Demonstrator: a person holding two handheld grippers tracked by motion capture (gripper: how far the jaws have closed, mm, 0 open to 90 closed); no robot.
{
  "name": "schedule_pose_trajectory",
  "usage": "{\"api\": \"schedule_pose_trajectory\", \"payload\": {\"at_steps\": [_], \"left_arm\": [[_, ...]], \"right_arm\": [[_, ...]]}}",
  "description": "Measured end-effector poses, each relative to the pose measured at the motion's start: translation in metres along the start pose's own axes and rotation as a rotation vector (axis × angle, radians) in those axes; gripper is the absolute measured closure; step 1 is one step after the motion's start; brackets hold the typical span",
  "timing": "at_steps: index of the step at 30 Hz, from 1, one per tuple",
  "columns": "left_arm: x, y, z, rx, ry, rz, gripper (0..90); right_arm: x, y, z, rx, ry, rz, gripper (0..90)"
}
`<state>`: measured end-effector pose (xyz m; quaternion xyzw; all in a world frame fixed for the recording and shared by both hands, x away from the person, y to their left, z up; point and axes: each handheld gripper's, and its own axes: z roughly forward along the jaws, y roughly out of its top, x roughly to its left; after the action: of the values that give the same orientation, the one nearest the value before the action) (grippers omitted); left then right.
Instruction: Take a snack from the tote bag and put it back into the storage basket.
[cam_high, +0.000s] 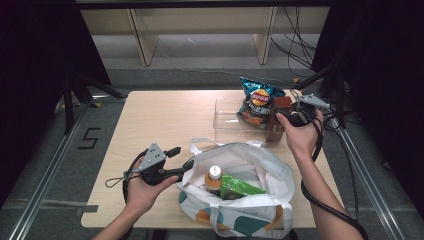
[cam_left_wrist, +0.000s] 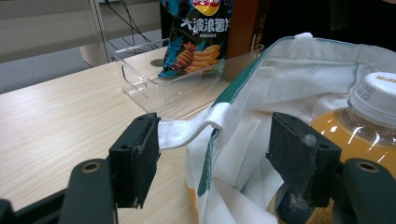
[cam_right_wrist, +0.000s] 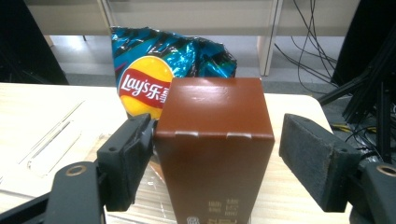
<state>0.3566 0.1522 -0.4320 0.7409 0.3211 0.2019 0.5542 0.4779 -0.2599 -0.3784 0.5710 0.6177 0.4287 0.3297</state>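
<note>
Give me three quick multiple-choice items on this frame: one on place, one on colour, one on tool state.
1. Where is the chip bag?
A. In the clear bin
B. In the tote bag
C. On the floor

2. What colour is the box between the right tool's jaws?
A. Green
B. Brown
C. White

3. How do the left tool jaws stand?
A. Shut on the bottle
B. Shut on the table edge
C. Open around the tote bag rim

Answers:
1 A, it leans inside the clear bin.
2 B, its faces are plain brown.
3 C, a gap shows beside the tote bag rim.
</note>
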Motion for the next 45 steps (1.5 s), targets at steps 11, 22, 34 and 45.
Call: {"api": "schedule_pose_trajectory", "payload": {"at_steps": [11, 22, 34, 45], "left_arm": [[0.0, 0.0, 0.001, -0.009, -0.008, 0.003, 33.1], [-0.001, 0.001, 0.0, -0.005, -0.002, 0.004, 33.2], [-0.001, 0.0, 0.0, -0.004, 0.0, 0.005, 33.2], [0.0, 0.0, 0.0, -0.011, -0.008, 0.001, 33.2]], "right_arm": [[0.001, -0.005, -0.019, 0.038, 0.026, -0.002, 27.9], [0.004, -0.013, -0.036, 0.019, 0.099, -0.031, 31.4], [0.01, -0.023, -0.058, 0.015, 0.213, -0.071, 36.0], [0.009, -0.034, -0.075, 0.014, 0.258, -0.093, 36.1]]}}
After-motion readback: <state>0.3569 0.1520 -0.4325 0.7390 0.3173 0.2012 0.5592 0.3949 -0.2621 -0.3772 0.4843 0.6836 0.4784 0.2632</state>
